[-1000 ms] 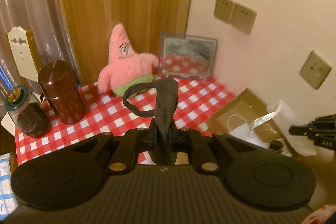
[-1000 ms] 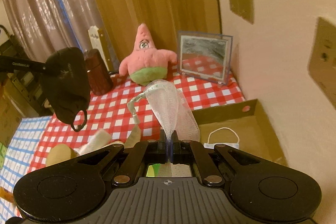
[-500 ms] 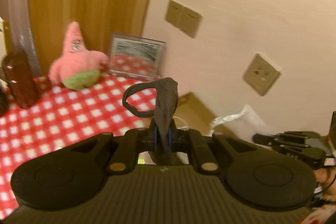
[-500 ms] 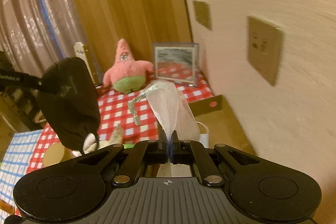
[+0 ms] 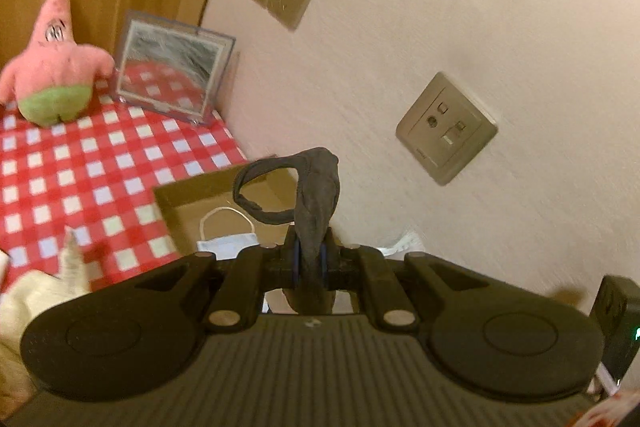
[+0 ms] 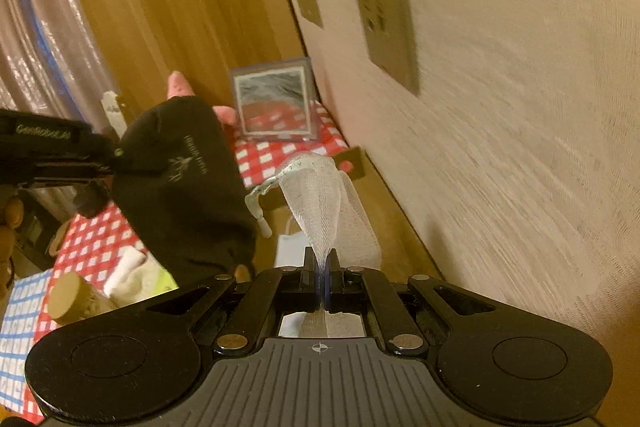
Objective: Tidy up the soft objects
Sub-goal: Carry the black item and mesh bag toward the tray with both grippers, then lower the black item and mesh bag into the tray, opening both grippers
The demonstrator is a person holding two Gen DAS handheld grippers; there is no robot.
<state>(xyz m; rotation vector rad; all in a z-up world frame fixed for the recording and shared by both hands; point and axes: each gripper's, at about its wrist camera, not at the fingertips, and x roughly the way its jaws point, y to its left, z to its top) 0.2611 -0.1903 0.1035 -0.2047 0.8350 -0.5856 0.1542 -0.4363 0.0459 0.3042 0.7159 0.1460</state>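
The left claw [image 5: 308, 259] is clenched on a black fabric face mask [image 5: 316, 195] whose ear loop curls toward 10 o'clock. The mask hangs above the open brown cardboard box [image 5: 180, 203], where a white face mask with white loops [image 5: 228, 239] lies. The right claw [image 6: 320, 267] pinches a white mesh net sleeve [image 6: 316, 203], which stands up from its tips over the same box. At 11 o'clock on the red-and-white checked bench [image 5: 80, 179] sit a pink star-shaped plush toy [image 5: 56, 67] and a clear-framed picture [image 5: 172, 67].
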